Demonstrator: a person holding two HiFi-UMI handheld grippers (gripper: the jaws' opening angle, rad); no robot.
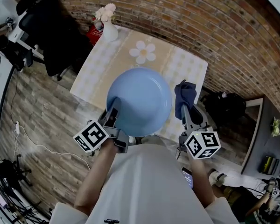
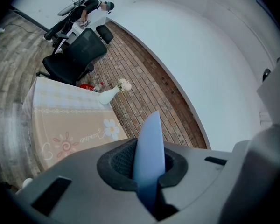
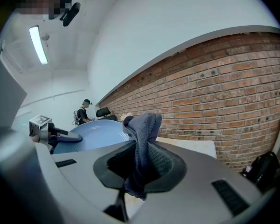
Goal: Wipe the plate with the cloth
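A light blue plate (image 1: 139, 101) is held up above the table, face toward my head. My left gripper (image 1: 113, 117) is shut on the plate's lower left rim. In the left gripper view the plate's rim (image 2: 149, 155) stands edge-on between the jaws of the left gripper (image 2: 148, 171). My right gripper (image 1: 185, 110) is shut on a dark blue cloth (image 1: 185, 95), which stands just right of the plate without touching it. In the right gripper view the cloth (image 3: 142, 143) sticks up from the right gripper (image 3: 140, 171), and the plate (image 3: 94, 133) lies to its left.
Below the plate is a small table (image 1: 98, 64) with a checked beige cover and a daisy print (image 1: 143, 52). A white vase with flowers (image 1: 108, 24) stands at its far left corner. A black office chair (image 1: 56, 31) is left of the table, a brick wall (image 1: 214, 27) behind it.
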